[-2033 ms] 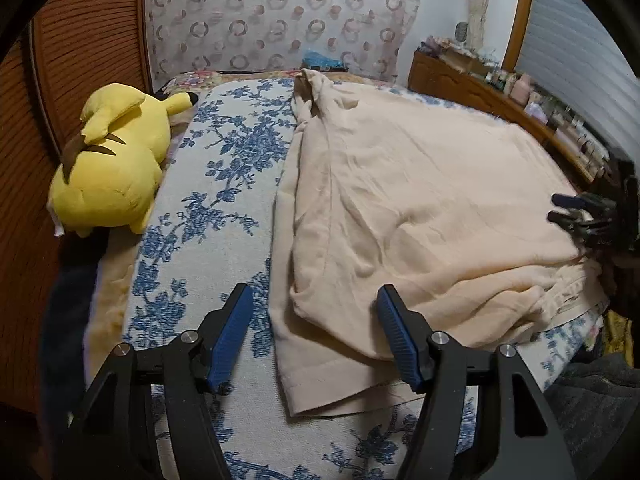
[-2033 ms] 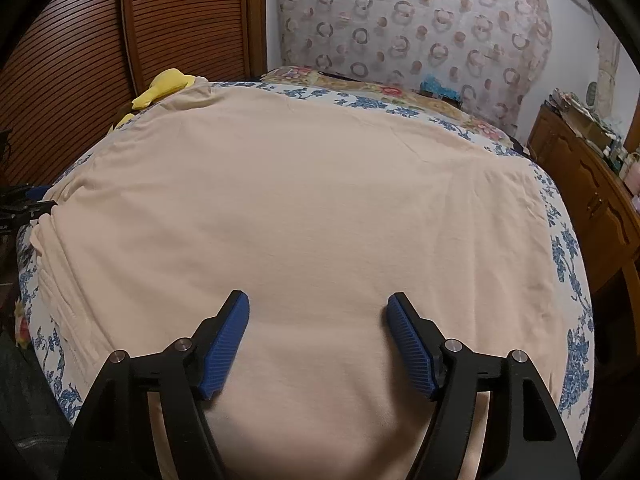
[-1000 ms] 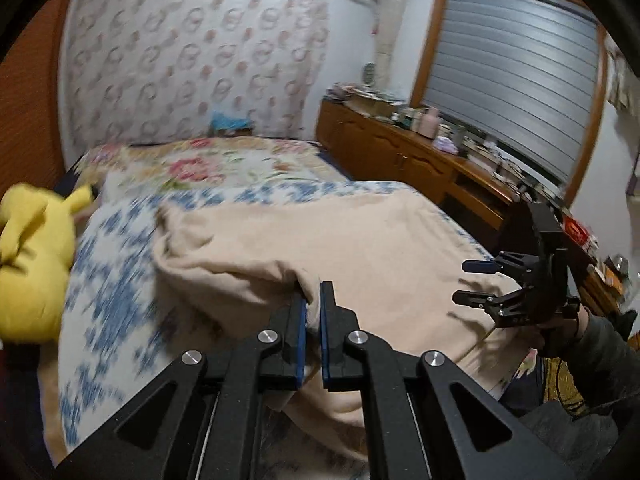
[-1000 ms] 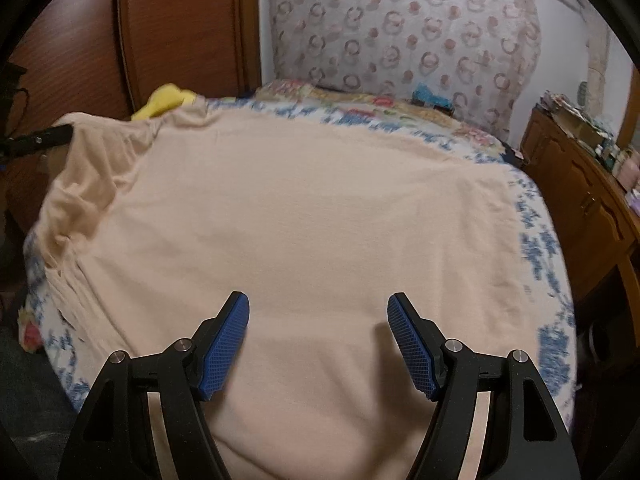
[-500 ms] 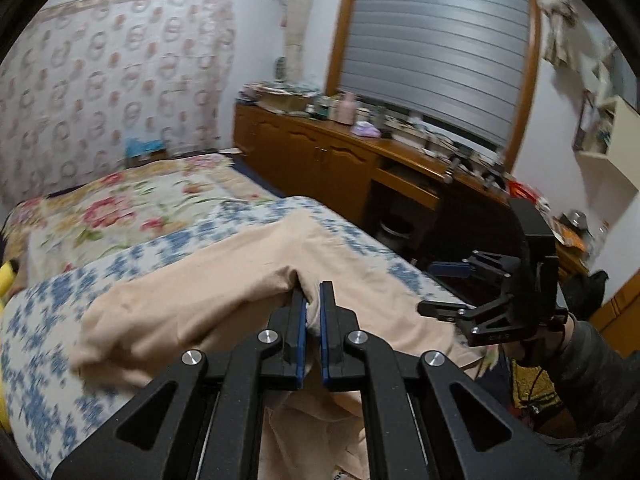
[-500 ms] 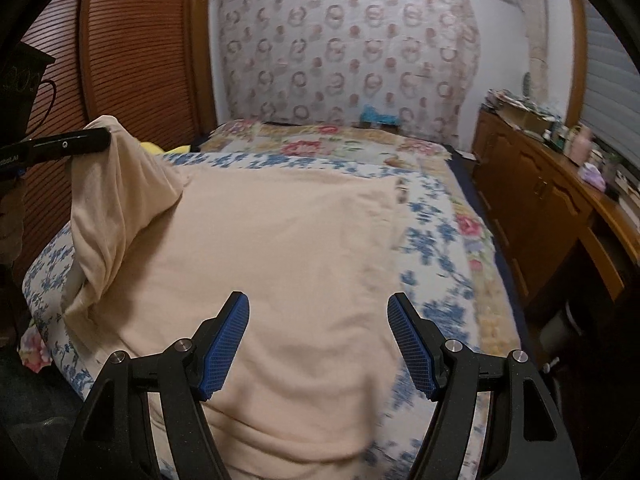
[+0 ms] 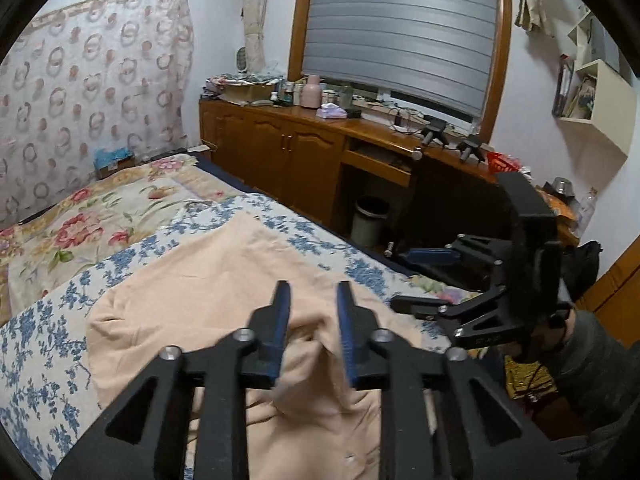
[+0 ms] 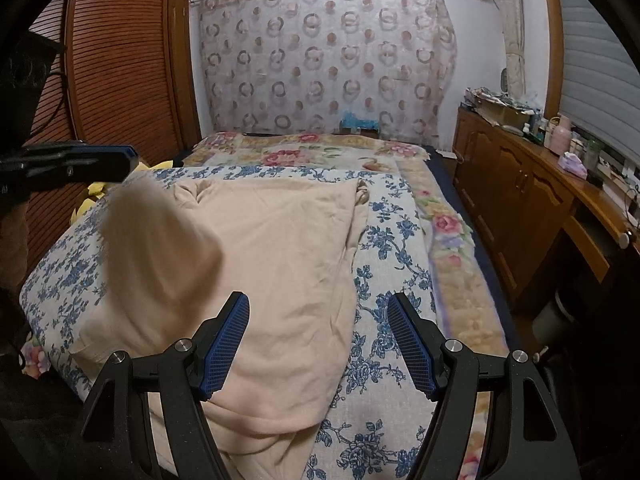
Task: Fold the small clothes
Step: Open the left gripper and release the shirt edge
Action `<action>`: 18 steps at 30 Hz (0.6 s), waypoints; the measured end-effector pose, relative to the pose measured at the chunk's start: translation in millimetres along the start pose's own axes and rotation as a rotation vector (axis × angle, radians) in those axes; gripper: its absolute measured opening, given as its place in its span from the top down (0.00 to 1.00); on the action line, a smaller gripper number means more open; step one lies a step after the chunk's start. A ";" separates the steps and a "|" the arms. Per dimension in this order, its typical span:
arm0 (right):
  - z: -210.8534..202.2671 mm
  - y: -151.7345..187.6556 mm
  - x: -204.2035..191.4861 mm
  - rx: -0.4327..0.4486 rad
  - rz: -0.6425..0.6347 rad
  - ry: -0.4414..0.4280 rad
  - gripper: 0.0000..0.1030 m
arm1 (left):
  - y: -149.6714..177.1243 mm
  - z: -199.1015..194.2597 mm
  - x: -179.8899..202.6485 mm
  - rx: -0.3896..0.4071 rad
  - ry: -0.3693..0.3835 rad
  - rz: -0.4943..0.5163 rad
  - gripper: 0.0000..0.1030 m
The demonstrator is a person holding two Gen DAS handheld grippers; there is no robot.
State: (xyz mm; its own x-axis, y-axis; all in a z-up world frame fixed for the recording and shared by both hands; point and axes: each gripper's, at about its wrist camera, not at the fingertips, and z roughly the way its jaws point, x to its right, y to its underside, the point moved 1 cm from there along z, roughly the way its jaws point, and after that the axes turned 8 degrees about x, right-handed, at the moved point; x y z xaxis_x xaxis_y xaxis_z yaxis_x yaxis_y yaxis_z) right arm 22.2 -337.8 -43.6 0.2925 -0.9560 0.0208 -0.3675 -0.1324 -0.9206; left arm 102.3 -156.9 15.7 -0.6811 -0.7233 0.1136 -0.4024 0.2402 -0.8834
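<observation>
A peach cloth garment (image 8: 280,248) lies on the bed, folded over onto itself; it also shows in the left wrist view (image 7: 208,280). My left gripper (image 7: 311,300) is open just above it, and the cloth fold drops away below its fingers, blurred. In the right wrist view the left gripper (image 8: 100,162) sits at the left, with the falling fold (image 8: 160,248) beneath it. My right gripper (image 8: 318,312) is open and empty above the garment's right edge; it also shows in the left wrist view (image 7: 416,280).
The bed has a blue floral sheet (image 8: 384,248) and a flowered quilt (image 8: 320,154). A yellow plush toy (image 8: 94,200) lies at the bed's left side by the wooden wardrobe (image 8: 116,80). A wooden cabinet (image 7: 288,160) with clutter and a waste bin (image 7: 370,220) stand on the right.
My left gripper carried a cloth edge across the bed to the right, then opened and let it go. The cloth is dropping. My right gripper stayed open.
</observation>
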 end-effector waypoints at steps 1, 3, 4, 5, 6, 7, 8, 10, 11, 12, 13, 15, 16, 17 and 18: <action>2.5 -0.1 0.5 -0.002 0.002 -0.003 0.29 | 3.1 -1.3 -2.5 0.003 -0.011 0.003 0.69; 3.1 -0.7 1.0 -0.004 0.004 -0.010 0.29 | 7.0 -2.9 -6.9 0.006 -0.029 0.003 0.62; 3.3 -2.0 2.0 -0.006 0.004 -0.015 0.29 | 9.5 -4.5 -10.0 0.007 -0.044 0.002 0.62; 4.8 -2.4 -0.4 -0.008 0.002 -0.021 0.29 | 12.2 -6.3 -14.1 0.006 -0.056 -0.001 0.62; 6.5 -3.5 0.1 -0.010 0.000 -0.027 0.29 | 14.4 -6.4 -17.9 0.003 -0.065 -0.006 0.61; 8.3 -4.2 -1.8 -0.012 -0.004 -0.034 0.29 | 17.8 -8.3 -23.4 -0.002 -0.080 -0.015 0.61; 9.9 -5.1 -4.2 -0.014 -0.009 -0.040 0.29 | 20.8 -10.3 -27.7 -0.003 -0.093 -0.019 0.59; 13.6 -8.7 -5.6 -0.017 -0.019 -0.053 0.29 | 27.9 -13.0 -36.7 -0.003 -0.117 -0.028 0.38; 16.9 -10.2 -7.5 -0.018 -0.025 -0.060 0.29 | 32.0 -15.7 -42.0 0.002 -0.127 -0.041 0.32; 21.7 -12.1 -7.3 -0.019 -0.030 -0.067 0.29 | 34.6 -17.3 -46.6 0.003 -0.132 -0.054 0.30; 24.2 -13.4 -8.9 -0.020 -0.034 -0.072 0.29 | 38.7 -19.4 -54.3 0.000 -0.140 -0.073 0.30; 28.8 -15.5 -12.0 -0.023 -0.046 -0.084 0.29 | 44.8 -24.3 -63.6 0.001 -0.175 -0.095 0.29; 30.8 -17.0 -14.2 -0.025 -0.054 -0.089 0.29 | 47.9 -26.0 -68.8 0.002 -0.193 -0.104 0.28; 32.9 -18.1 -15.8 -0.026 -0.060 -0.094 0.29 | 50.2 -27.5 -73.5 0.002 -0.207 -0.114 0.28; 34.3 -19.2 -17.0 -0.027 -0.066 -0.100 0.29 | 53.1 -29.2 -77.9 0.001 -0.219 -0.125 0.28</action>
State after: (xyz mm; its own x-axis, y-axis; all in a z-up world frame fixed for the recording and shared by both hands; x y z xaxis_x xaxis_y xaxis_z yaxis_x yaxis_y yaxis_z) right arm 54.6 -310.1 -39.6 0.4027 -0.9144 0.0411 -0.3680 -0.2029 -0.9074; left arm 116.1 -68.8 -26.8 -0.4774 -0.8704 0.1209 -0.4746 0.1396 -0.8691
